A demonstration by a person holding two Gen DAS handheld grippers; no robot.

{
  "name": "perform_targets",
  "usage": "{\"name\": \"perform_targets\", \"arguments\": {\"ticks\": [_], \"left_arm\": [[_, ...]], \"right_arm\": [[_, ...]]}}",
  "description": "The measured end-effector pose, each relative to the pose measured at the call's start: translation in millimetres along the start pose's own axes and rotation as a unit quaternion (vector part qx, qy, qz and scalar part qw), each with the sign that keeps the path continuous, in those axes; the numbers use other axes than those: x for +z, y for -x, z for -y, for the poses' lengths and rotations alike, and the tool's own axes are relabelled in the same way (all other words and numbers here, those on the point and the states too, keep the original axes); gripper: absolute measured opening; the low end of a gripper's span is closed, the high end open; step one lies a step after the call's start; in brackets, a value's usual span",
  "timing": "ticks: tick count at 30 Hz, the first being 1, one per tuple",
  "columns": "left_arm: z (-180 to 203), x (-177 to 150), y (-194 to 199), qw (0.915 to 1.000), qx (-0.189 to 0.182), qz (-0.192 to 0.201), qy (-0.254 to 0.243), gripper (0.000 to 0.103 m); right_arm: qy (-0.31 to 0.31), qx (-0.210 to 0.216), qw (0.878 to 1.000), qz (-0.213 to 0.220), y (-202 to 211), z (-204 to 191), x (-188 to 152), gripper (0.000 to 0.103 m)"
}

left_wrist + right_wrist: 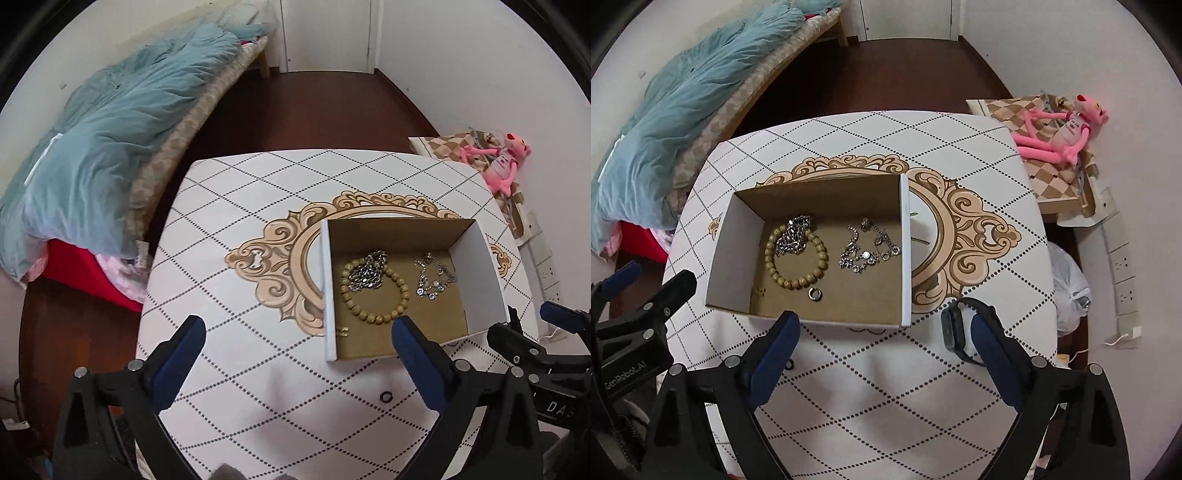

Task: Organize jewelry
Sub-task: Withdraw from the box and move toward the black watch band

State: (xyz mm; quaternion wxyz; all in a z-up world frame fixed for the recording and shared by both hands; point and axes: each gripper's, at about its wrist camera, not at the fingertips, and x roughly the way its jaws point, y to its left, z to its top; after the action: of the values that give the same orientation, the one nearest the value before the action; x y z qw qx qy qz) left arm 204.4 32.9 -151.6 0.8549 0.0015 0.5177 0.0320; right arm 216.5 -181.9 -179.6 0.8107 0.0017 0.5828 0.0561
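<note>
Right wrist | box point(905, 254): bead bracelet point(796, 258), chains | right tool point(882, 339), left tool point(299, 339): both agape, empty

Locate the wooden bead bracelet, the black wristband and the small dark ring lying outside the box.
wooden bead bracelet point(798, 282), right wrist view, lower beads.
black wristband point(951, 325), right wrist view, its dark face.
small dark ring point(386, 397), left wrist view, its rim.
</note>
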Motion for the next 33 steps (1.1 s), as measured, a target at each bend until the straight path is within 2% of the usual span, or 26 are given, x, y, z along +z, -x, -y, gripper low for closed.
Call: {"name": "perform_targets", "arguments": {"ticks": [6, 10, 13, 16, 20, 25, 29, 31, 32, 33], "left_arm": [[-2.7, -3.4, 25.1, 0.9997, 0.000, 0.021, 0.010, 0.103], [0.8, -7.6, 37.3, 0.9990, 0.014, 0.041, 0.011, 0.103], [7.6, -16.9, 33.6, 0.9987, 0.027, 0.043, 0.010, 0.103], [16.0, -31.0, 16.9, 0.9992, 0.033, 0.023, 0.004, 0.103], [23.6, -48.8, -11.6, 0.9995, 0.027, -0.014, 0.011, 0.103], [30.1, -64.2, -36.0, 0.9987, 0.026, -0.041, 0.018, 0.103], [38.1, -73.5, -45.4, 0.9986, 0.022, -0.048, 0.010, 0.103], [42.9, -77.5, -47.6, 0.9986, 0.019, -0.049, 0.004, 0.103], [45.5, -79.2, -48.6, 0.9987, 0.015, -0.049, 0.000, 0.103], [48.2, -80.9, -48.9, 0.9987, 0.013, -0.050, -0.003, 0.103]], "right_arm": [[-0.017, 0.006, 0.999, 0.030, 23.6, 5.4, -8.4, 0.098], [-0.054, -0.006, 0.997, 0.048, 33.7, 37.1, -18.3, 0.099], [-0.079, -0.014, 0.996, 0.030, 19.0, 63.0, -27.0, 0.099], [-0.086, -0.023, 0.996, 0.004, -7.9, 82.6, -39.2, 0.099], [-0.077, -0.024, 0.997, -0.016, -43.2, 89.0, -46.1, 0.099], [-0.065, -0.039, 0.997, -0.016, -73.4, 92.5, -43.2, 0.099], [-0.058, -0.052, 0.997, -0.004, -84.5, 94.3, -39.6, 0.098], [-0.047, -0.056, 0.997, 0.007, -84.1, 90.0, -39.3, 0.085], [-0.034, -0.055, 0.998, 0.021, -80.3, 86.1, -40.1, 0.063], [-0.028, -0.058, 0.997, 0.029, -77.0, 83.2, -39.6, 0.053]]}}
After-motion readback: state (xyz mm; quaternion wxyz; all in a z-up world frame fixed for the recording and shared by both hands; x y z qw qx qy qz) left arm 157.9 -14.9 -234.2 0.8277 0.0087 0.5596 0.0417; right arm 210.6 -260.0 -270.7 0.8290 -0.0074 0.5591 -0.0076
